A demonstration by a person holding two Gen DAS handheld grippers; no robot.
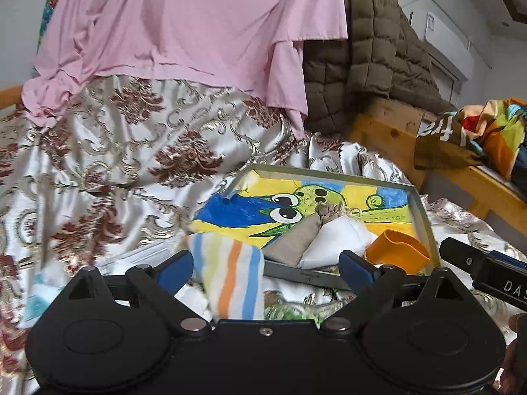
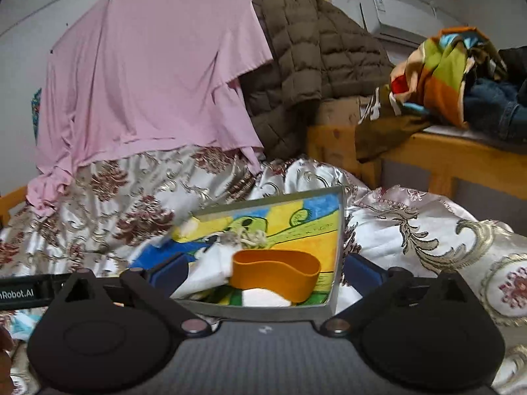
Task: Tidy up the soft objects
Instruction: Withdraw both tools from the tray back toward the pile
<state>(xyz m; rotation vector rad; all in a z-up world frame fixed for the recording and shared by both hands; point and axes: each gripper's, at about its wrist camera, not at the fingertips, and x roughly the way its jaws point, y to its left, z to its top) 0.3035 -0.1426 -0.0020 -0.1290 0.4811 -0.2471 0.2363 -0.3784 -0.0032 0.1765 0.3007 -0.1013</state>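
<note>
A shallow grey metal tray (image 1: 423,217), lined with a bright cartoon drawing, lies on the bedspread. In it are a grey cloth pouch (image 1: 293,240), a white pouch (image 1: 336,240) and a soft orange cup (image 1: 398,250). A striped cloth (image 1: 230,279) lies crumpled against the tray's near left corner, between the fingers of my left gripper (image 1: 266,271). That gripper is open and its blue pads are clear of the cloth. My right gripper (image 2: 265,275) is open at the tray's near wall (image 2: 263,311). The orange cup (image 2: 276,271) stands ahead between its fingers, untouched.
A floral satin bedspread (image 1: 115,164) covers the bed. Behind it hang a pink sheet (image 1: 184,33) and a brown quilted jacket (image 1: 372,52). A wooden bed frame (image 2: 454,161) on the right holds a pile of colourful clothes (image 2: 444,65). A blue-and-white cloth (image 1: 42,293) lies at the left.
</note>
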